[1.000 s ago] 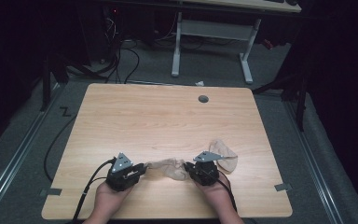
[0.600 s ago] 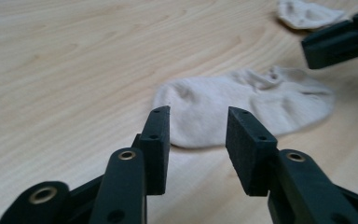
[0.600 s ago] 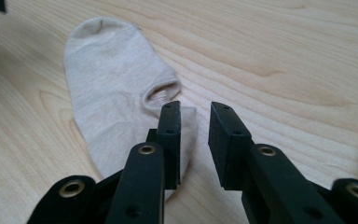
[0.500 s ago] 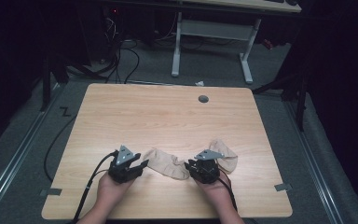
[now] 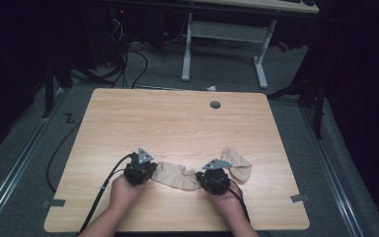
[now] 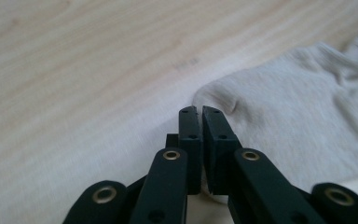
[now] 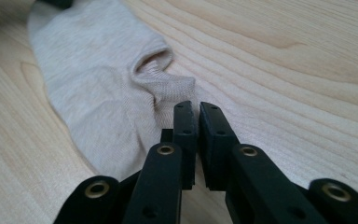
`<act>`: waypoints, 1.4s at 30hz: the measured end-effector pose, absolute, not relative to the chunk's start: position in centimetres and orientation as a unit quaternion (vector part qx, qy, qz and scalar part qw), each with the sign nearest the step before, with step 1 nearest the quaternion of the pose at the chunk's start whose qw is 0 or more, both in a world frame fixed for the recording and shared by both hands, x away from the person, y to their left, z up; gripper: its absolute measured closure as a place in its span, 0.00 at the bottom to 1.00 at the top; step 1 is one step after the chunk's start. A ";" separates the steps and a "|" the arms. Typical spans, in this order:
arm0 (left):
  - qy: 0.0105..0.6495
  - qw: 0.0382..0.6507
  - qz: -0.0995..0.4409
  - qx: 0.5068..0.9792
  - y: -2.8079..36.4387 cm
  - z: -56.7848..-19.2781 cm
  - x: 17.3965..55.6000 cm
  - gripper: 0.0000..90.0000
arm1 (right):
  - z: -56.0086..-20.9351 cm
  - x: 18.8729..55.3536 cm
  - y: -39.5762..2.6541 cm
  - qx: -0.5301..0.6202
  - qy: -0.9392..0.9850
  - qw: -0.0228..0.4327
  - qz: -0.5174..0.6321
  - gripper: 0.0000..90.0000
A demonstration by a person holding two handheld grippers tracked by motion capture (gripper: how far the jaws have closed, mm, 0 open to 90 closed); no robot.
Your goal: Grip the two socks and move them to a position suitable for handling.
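A beige sock (image 5: 175,175) lies stretched flat near the table's front edge, between my two grippers. My left gripper (image 5: 152,169) is at its left end and my right gripper (image 5: 201,180) at its right end. In the left gripper view, the jaws (image 6: 200,111) are shut at the rounded edge of the sock (image 6: 298,121), which dimples beside them. In the right gripper view, the jaws (image 7: 195,106) are shut where a ridge of the sock's (image 7: 98,79) opening bunches up to their tips. A second beige sock (image 5: 239,165) lies crumpled just behind the right gripper.
The wooden table (image 5: 177,123) has a round cable hole (image 5: 215,104) near its far edge. Beyond it stand a white desk frame (image 5: 227,34) and floor cables (image 5: 128,59). Black cables trail from both grippers over the front edge.
The sock was bunched up between the grippers a second ago. The grippers have drawn apart and lowered, and the sock now lies flat and stretched on the table.
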State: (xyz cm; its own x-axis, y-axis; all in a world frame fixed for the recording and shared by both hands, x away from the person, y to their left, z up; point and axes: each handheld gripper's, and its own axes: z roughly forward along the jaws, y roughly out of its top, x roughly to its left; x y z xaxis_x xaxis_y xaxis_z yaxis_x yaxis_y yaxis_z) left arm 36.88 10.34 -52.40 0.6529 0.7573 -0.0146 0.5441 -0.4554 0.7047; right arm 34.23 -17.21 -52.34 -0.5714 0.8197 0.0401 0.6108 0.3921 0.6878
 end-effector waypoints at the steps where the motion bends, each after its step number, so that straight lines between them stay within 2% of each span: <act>1: 0.388 0.351 0.148 0.839 10.6 -52.4 36.1 0.96 | -52.3 34.1 -17.2 0.432 0.822 0.156 0.337 0.96; 6: 0.359 0.334 0.148 0.859 10.8 -52.1 32.4 0.95 | -52.3 32.7 -17.2 0.425 0.829 0.145 0.334 0.96; 10: 0.362 0.347 0.160 0.850 11.4 -51.6 31.8 0.85 | -52.0 32.2 -17.1 0.422 0.826 0.143 0.345 0.91; 14: 0.372 0.399 0.159 0.823 13.6 -49.7 31.5 0.75 | -50.5 32.3 -18.7 0.438 0.806 0.189 0.351 0.85; 16: 0.375 0.410 0.166 0.814 14.8 -49.1 31.6 0.71 | -50.0 32.8 -20.3 0.451 0.796 0.226 0.334 0.83; 21: 0.401 0.417 0.164 0.799 16.5 -50.0 32.8 0.65 | -49.3 35.2 -23.1 0.492 0.769 0.252 0.323 0.75; 24: 0.394 0.410 0.167 0.805 16.4 -50.2 32.9 0.63 | -49.3 36.4 -23.5 0.498 0.770 0.253 0.308 0.65; 27: 0.386 0.419 0.167 0.805 16.2 -50.0 32.7 0.61 | -50.4 37.9 -23.9 0.507 0.780 0.239 0.280 0.61; 30: 0.380 0.420 0.168 0.807 16.2 -49.9 32.6 0.61 | -51.4 38.6 -24.3 0.516 0.785 0.231 0.253 0.66; 31: 0.381 0.421 0.167 0.806 16.2 -49.9 32.6 0.61 | -51.6 38.7 -24.3 0.516 0.786 0.232 0.248 0.72; 33: 0.381 0.421 0.166 0.807 16.2 -49.9 32.6 0.61 | -51.5 38.6 -24.4 0.514 0.786 0.244 0.243 0.92; 42: 0.375 0.424 0.164 0.808 16.0 -49.9 32.5 0.61 | -48.6 37.5 -23.0 0.486 0.783 0.251 0.295 0.95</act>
State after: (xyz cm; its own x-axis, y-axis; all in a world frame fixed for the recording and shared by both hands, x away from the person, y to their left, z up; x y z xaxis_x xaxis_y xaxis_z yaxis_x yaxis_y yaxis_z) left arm 32.50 15.97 -49.85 0.6651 0.7449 -0.0535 0.4675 -0.3594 0.8076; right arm 37.55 -22.98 -48.56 -0.4016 0.9097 -0.1055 0.6136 0.3528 0.7064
